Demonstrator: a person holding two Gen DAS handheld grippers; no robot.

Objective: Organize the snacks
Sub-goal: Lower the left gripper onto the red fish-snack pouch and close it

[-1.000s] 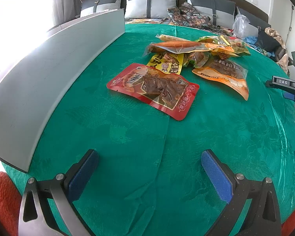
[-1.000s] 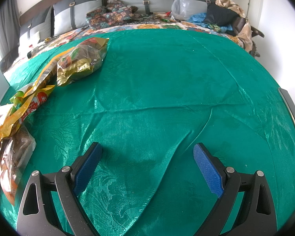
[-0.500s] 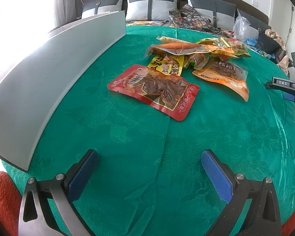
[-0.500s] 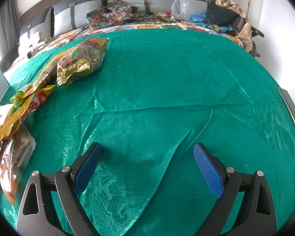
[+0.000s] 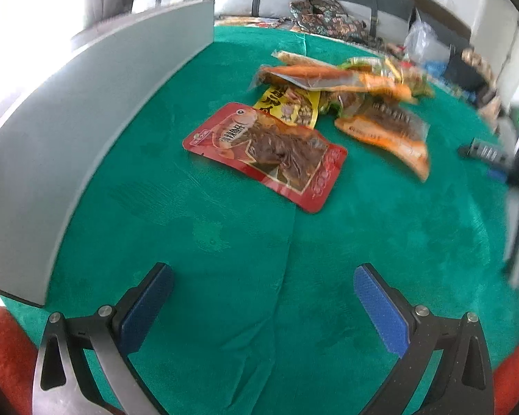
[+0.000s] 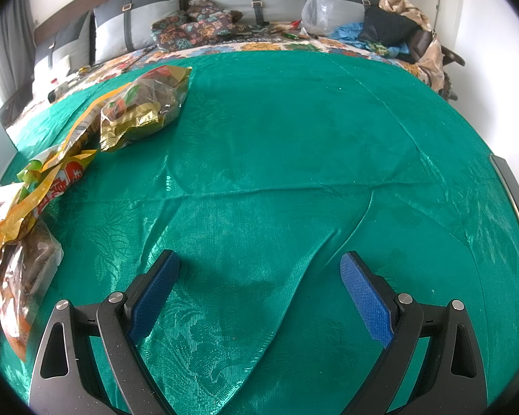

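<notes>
Both the left gripper (image 5: 263, 297) and the right gripper (image 6: 259, 287) are spread wide and empty. The snack packets (image 5: 342, 103) lie heaped on the green cloth (image 5: 225, 242), the red packet (image 5: 266, 154) nearest; apparently none is sorted yet, though the frame is blurred.

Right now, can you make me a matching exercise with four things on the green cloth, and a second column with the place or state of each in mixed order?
Things:
1. red packet
2. yellow packet
3. grey box
4. left gripper

Places or states:
A. open, holding nothing
B. along the left edge of the cloth
C. partly under the red packet
D. nearest packet, lying flat

Pairs: 1-D, 2-C, 3-B, 4-A
</notes>
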